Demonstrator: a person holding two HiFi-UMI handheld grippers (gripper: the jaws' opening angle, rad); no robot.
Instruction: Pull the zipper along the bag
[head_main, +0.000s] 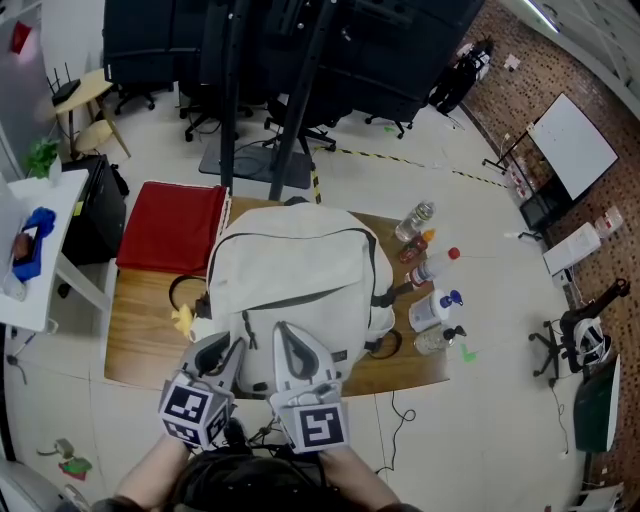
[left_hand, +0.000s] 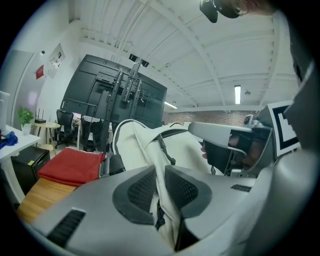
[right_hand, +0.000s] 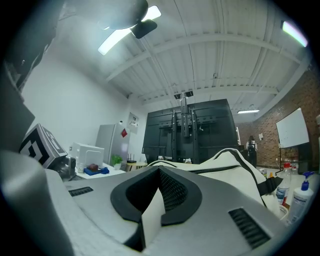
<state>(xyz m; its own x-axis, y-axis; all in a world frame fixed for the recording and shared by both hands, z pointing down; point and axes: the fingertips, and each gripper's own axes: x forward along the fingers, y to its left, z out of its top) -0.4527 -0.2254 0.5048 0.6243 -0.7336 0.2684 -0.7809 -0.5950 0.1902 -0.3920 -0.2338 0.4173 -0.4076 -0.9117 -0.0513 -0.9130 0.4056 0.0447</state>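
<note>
A white backpack (head_main: 295, 265) lies on the wooden table (head_main: 140, 340), with a dark zipper line (head_main: 300, 298) across its front. Both grippers sit side by side at its near edge. My left gripper (head_main: 236, 346) has a fold of the backpack's white fabric (left_hand: 161, 150) pinched between its pads, and a dark zipper pull (left_hand: 159, 220) hangs just below them. Another black cord pull (left_hand: 167, 152) lies further up the bag. My right gripper (head_main: 287, 330) is shut on a thin white piece of the bag's fabric (right_hand: 150, 212); the rest of the backpack (right_hand: 225, 162) rises beyond it.
A red cushion (head_main: 170, 225) lies at the table's far left. Several bottles (head_main: 430, 300) stand along its right side. A yellow item (head_main: 182, 320) and a black strap (head_main: 185, 290) lie left of the bag. Office chairs and a black stand (head_main: 290, 100) are behind the table.
</note>
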